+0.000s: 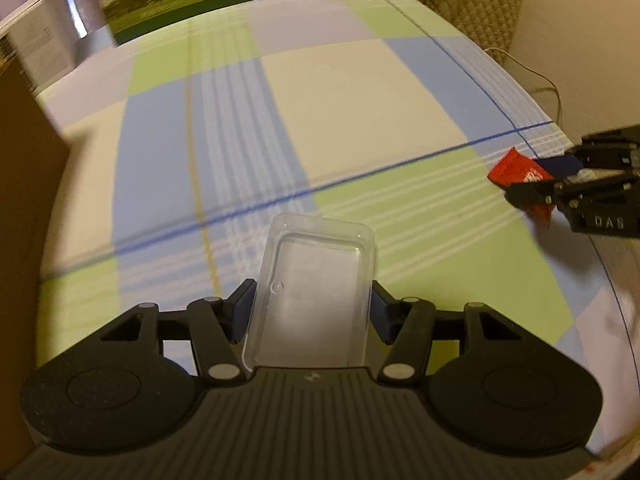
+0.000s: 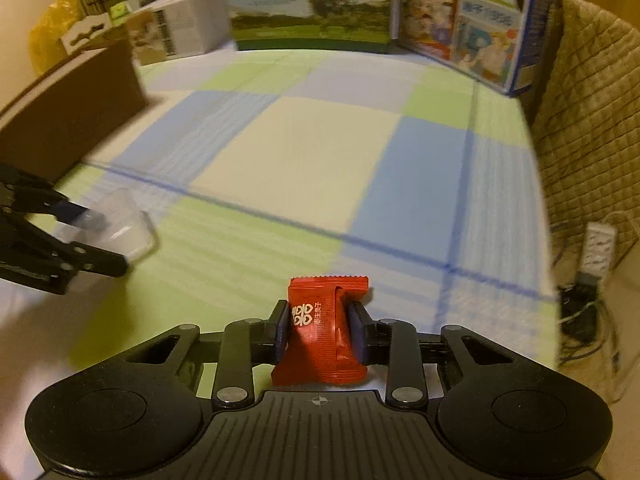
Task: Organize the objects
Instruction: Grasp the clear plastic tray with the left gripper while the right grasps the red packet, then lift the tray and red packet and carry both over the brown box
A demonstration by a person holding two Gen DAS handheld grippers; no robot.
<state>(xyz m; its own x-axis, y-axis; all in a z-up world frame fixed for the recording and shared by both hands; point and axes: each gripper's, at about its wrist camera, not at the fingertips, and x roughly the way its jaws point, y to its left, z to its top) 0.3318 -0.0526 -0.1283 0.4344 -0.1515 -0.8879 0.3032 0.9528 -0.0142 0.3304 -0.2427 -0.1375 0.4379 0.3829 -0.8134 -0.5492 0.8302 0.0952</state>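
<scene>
Fingers of our left gripper (image 1: 312, 308) clench a clear plastic tray (image 1: 314, 280) by its long sides, its far end jutting beyond the pads. Our right gripper (image 2: 320, 330) squeezes a red candy wrapper (image 2: 324, 332) across its middle, crimped ends sticking out fore and aft. Both hang above the checked bench (image 2: 304, 152); printed cartons (image 2: 312, 4) line its far edge.
</scene>
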